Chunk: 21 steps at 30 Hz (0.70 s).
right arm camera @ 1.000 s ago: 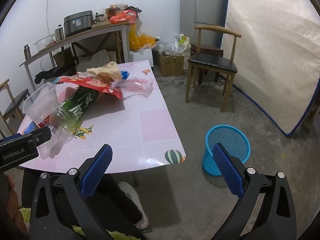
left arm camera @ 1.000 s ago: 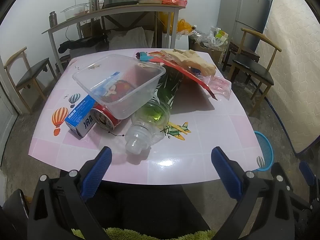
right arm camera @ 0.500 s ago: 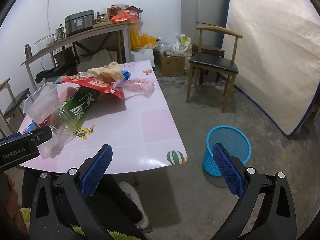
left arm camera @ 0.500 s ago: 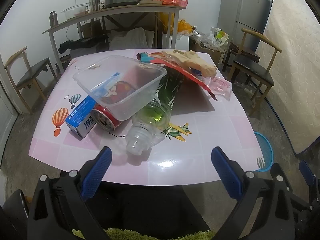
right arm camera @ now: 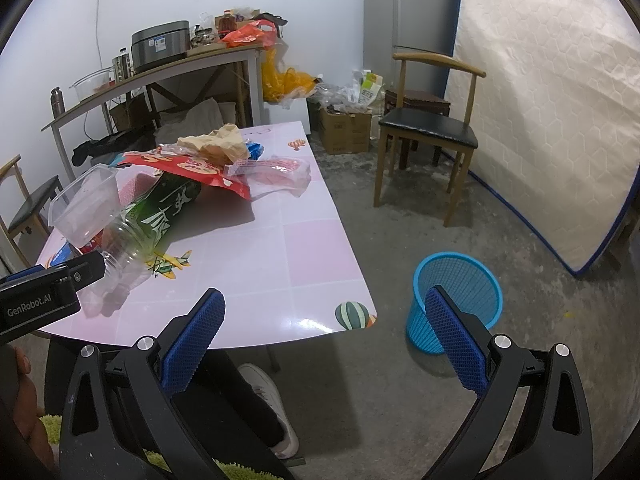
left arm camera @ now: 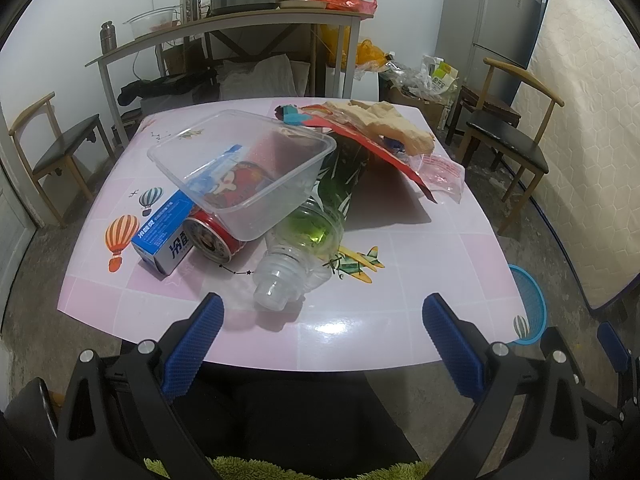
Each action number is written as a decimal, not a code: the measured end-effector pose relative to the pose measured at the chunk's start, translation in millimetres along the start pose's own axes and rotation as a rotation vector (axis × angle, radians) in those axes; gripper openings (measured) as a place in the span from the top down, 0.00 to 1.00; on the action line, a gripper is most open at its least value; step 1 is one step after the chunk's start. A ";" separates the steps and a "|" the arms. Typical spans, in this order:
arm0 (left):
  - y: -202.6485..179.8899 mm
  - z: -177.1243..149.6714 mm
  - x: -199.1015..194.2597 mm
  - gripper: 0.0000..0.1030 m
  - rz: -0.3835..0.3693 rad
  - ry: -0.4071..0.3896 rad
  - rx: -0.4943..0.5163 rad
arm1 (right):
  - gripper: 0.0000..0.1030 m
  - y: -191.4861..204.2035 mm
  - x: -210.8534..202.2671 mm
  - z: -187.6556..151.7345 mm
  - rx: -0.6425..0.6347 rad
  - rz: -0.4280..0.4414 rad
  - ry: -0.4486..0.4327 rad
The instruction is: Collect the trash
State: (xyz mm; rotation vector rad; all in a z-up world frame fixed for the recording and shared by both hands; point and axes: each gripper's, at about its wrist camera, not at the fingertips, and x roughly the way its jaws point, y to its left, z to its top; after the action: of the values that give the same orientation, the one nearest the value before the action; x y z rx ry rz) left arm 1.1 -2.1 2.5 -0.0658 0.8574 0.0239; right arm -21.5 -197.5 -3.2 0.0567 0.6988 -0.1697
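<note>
Trash is piled on the pink table [left arm camera: 400, 280]: a clear plastic tub [left arm camera: 244, 172] leans on a red can [left arm camera: 212, 236] and a blue carton [left arm camera: 164, 236]. A green plastic bottle [left arm camera: 316, 224] lies with its neck toward me, under a red wrapper [left arm camera: 384, 156] and crumpled brown paper [left arm camera: 392, 124]. A clear pink bag [left arm camera: 440, 172] lies at the right. My left gripper [left arm camera: 324, 340] hovers open, short of the table's near edge. My right gripper [right arm camera: 324, 332] is open over the table's right corner, with a blue mesh bin [right arm camera: 456, 300] on the floor beyond it.
Wooden chairs stand at the right [right arm camera: 428, 136] and the left [left arm camera: 64, 152]. A long side table [left arm camera: 224, 28] with a cooker and bags runs along the back wall. A fridge [right arm camera: 412, 24], a mattress [right arm camera: 552, 120] and boxes fill the right side. A person's shoe [right arm camera: 268, 400] is under the table.
</note>
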 end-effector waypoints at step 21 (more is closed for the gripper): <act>4.3 -4.4 5.5 0.05 -0.004 0.007 0.000 | 0.07 2.6 3.0 5.1 0.002 0.001 -0.002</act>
State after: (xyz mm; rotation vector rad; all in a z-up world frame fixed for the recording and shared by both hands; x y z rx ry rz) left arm 1.2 1.9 -4.8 -0.0678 0.8646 0.0200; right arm -15.6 -195.9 -1.2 0.0587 0.6968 -0.1693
